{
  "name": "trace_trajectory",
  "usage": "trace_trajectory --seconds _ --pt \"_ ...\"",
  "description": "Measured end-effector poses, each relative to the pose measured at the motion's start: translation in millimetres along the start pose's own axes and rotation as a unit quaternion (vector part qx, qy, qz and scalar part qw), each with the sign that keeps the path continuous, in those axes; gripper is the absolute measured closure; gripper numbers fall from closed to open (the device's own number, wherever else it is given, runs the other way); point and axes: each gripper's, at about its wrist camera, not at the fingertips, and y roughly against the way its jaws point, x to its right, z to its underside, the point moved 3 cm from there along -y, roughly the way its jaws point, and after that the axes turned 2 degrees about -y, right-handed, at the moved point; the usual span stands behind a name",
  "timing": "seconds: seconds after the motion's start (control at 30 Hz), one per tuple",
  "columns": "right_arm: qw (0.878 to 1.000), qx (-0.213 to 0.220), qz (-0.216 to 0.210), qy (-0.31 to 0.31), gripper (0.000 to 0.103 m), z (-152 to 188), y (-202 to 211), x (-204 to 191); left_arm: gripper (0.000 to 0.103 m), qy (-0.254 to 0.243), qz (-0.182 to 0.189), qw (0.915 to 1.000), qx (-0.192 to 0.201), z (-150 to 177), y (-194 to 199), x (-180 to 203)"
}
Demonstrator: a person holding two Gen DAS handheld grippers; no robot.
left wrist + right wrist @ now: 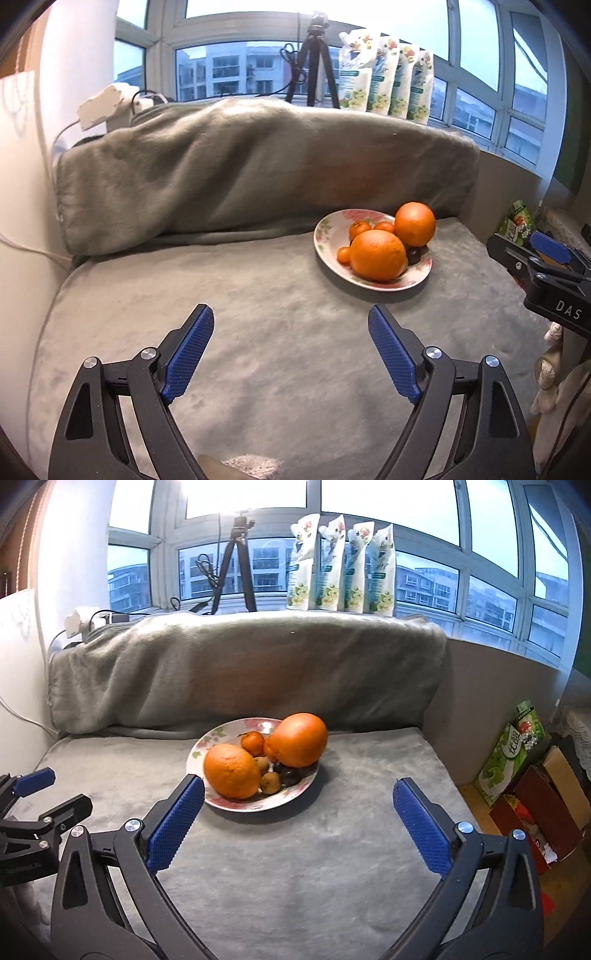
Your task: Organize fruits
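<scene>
A floral plate sits on the grey blanket. It holds two big oranges, a second one behind, small tangerines, brown longans and dark fruits. My left gripper is open and empty, above the blanket, left of and nearer than the plate. My right gripper is open and empty, just in front of the plate; it also shows in the left wrist view. The left gripper shows at the left edge of the right wrist view.
A blanket-covered backrest rises behind the plate. On the windowsill stand several white refill pouches and a tripod. Boxes and a green carton lie on the floor to the right. A white wall bounds the left.
</scene>
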Motion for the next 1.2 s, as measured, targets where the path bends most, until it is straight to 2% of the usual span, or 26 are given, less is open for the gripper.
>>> trace_trajectory --seconds 0.13,0.43,1.2 --pt "1.000 -0.002 -0.007 0.004 0.000 1.2 0.1 -6.5 0.017 0.011 0.000 0.9999 -0.013 3.4 -1.4 -5.8" --pt "1.000 -0.008 -0.016 0.003 0.000 4.4 1.1 -12.7 0.015 0.006 -0.034 0.9994 -0.009 7.4 1.4 -11.7" --pt "1.000 -0.012 -0.025 0.006 0.000 5.0 3.7 -19.6 0.015 0.024 -0.026 0.9993 -0.013 8.7 4.9 -17.5"
